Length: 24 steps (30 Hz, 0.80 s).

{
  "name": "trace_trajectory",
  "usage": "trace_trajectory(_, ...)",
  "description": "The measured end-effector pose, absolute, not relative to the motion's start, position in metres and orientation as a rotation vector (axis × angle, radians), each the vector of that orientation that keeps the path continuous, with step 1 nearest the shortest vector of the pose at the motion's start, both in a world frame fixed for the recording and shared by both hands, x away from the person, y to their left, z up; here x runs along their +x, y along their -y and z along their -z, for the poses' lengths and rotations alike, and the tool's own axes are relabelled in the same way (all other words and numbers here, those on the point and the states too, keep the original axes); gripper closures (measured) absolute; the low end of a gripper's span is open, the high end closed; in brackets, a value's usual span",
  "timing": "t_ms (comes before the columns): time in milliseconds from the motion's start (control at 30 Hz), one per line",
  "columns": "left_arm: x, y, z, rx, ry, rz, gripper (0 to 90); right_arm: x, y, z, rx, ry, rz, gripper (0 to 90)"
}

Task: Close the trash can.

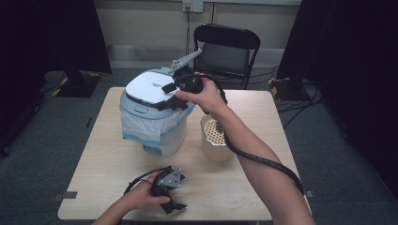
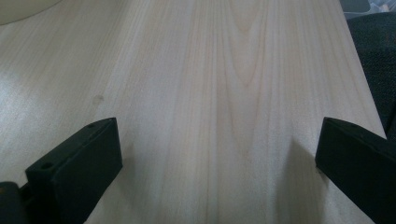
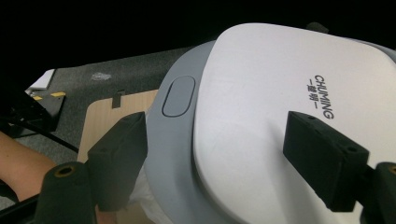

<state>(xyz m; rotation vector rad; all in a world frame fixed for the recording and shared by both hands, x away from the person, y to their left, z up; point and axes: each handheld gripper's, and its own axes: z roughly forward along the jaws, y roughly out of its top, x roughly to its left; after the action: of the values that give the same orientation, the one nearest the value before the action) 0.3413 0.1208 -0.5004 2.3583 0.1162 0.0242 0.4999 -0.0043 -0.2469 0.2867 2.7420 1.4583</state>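
Lidded bin [image 1: 152,112] stands near the desk's [image 1: 244,187] far left corner, lid [image 3: 299,116] down. Right gripper [image 1: 172,96] hangs over the lid, jaws apart, grasping nothing; the lid looks unopened. Left gripper [image 1: 174,199] rests released at the near edge.

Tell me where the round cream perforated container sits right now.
In the high view, the round cream perforated container stands on the pale wooden table, right of the white-lidded bin, partly under the person's right forearm.
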Motion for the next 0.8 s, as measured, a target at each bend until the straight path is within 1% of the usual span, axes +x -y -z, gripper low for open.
trace_trajectory(333, 0.341, -0.121, 0.501, 2.358, -0.116, -0.025, 0.0, 0.506, 0.003, 0.252, 0.294, -2.751, -1.45, 39.5)
trace_trajectory(467, 0.341, -0.121, 0.501, 2.358, -0.116, -0.025, 0.0, 0.508, 0.003, 0.252, 0.309, -2.735, -1.443, 48.9)
trace_trajectory(700, 0.341, -0.121, 0.501, 2.357, -0.117, -0.025, 0.0, 0.51, -0.005, 0.252, 0.332, -2.683, -1.397, 50.3)
trace_trajectory(800, 0.341, -0.121, 0.501, 2.357, -0.116, -0.025, 0.0, 0.511, -0.01, 0.252, 0.321, -2.666, -1.382, 54.5)
